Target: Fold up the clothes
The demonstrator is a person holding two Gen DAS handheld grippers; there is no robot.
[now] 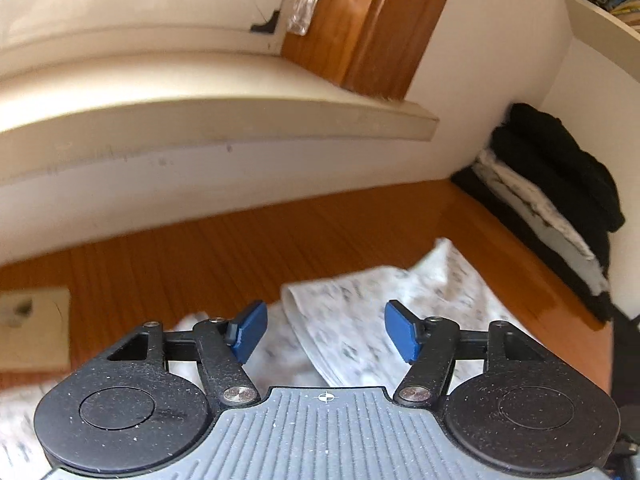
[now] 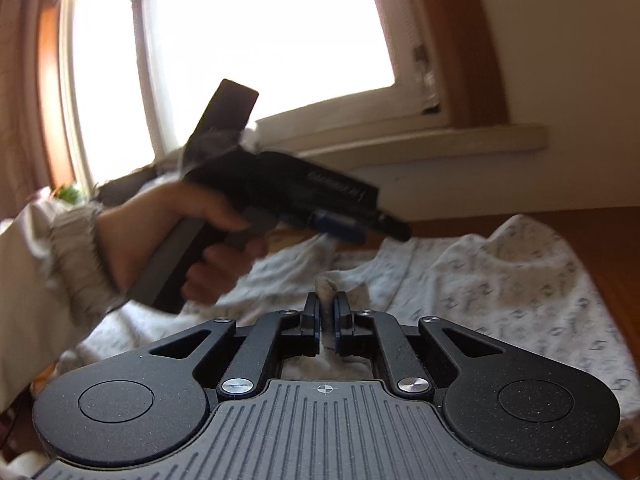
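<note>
The right gripper [image 2: 327,322] has its jaws closed on a pinch of the white patterned garment [image 2: 460,280], which lies rumpled on the wooden desk [image 1: 240,248]. The left gripper [image 1: 326,332] hovers over the cloth with jaws wide apart, holding nothing. A fold seems under way; the left needs a free edge to grab next. Behind, a stack of clothes [image 1: 560,200] sits by the wall. Motion blur hides the garment's outline.
</note>
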